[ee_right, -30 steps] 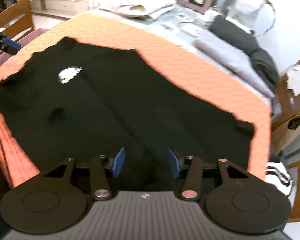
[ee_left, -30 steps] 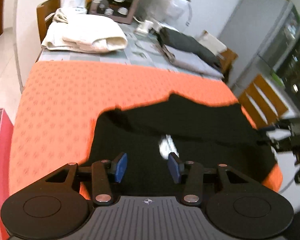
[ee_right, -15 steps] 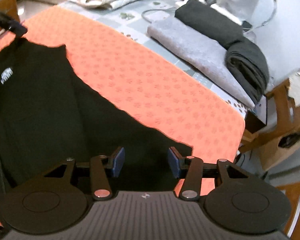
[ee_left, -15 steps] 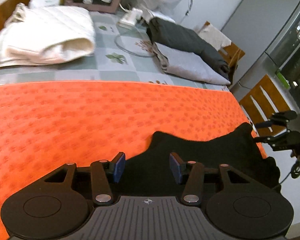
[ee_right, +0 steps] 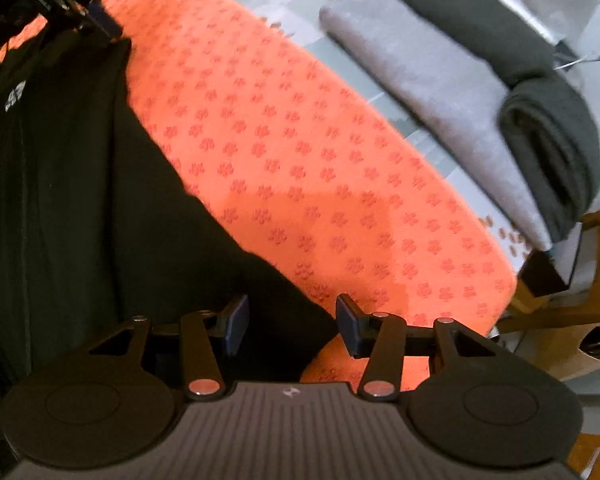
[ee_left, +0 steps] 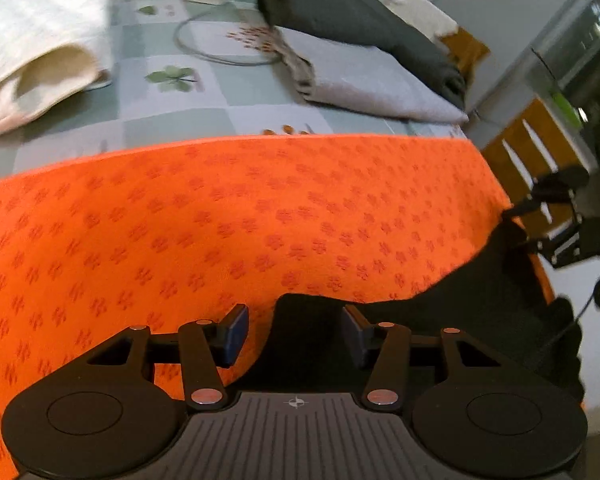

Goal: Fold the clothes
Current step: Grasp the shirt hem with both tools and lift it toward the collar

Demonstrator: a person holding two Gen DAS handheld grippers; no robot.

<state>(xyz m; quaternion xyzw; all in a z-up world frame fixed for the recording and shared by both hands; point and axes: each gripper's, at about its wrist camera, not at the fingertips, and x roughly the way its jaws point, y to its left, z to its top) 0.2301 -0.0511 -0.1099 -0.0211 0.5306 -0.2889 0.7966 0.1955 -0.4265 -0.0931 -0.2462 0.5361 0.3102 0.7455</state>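
1. Two grippers in view, each with its jaws spread apart and nothing between the blue pads.
2. Left gripper (ee_left: 295,334): released, at the bottom centre of the left wrist view. A corner of the black shirt (ee_left: 480,312) lies under and between its fingers; contact with the cloth cannot be told.
3. Right gripper (ee_right: 288,328): released, at the bottom centre of the right wrist view, over another corner of the black shirt (ee_right: 72,200). The left finger sits above black cloth, the right finger above the orange mat (ee_right: 300,152).
4. Shirt: spread flat on the orange mat (ee_left: 180,220), which covers the counter. In the right wrist view it fills the left side of the frame, with a small white logo (ee_right: 15,97) at the left edge. In the left wrist view it takes the lower right.
5. The left gripper (ee_right: 76,16) also shows in the upper left of the right wrist view, at the shirt's far corner. The right gripper (ee_left: 560,220) shows at the right edge of the left wrist view, blurred.
6. Beyond the mat, a tiled cloth (ee_left: 220,92) covers the counter. On it, upper right: a folded grey garment (ee_right: 432,80) with a folded dark garment (ee_right: 540,92) on top.
7. Upper left of the left wrist view: a folded cream blanket (ee_left: 36,52). A grey cable (ee_left: 204,48) loops beside it.
8. Wooden chair (ee_left: 528,152) at the right edge of the left wrist view, off the counter.
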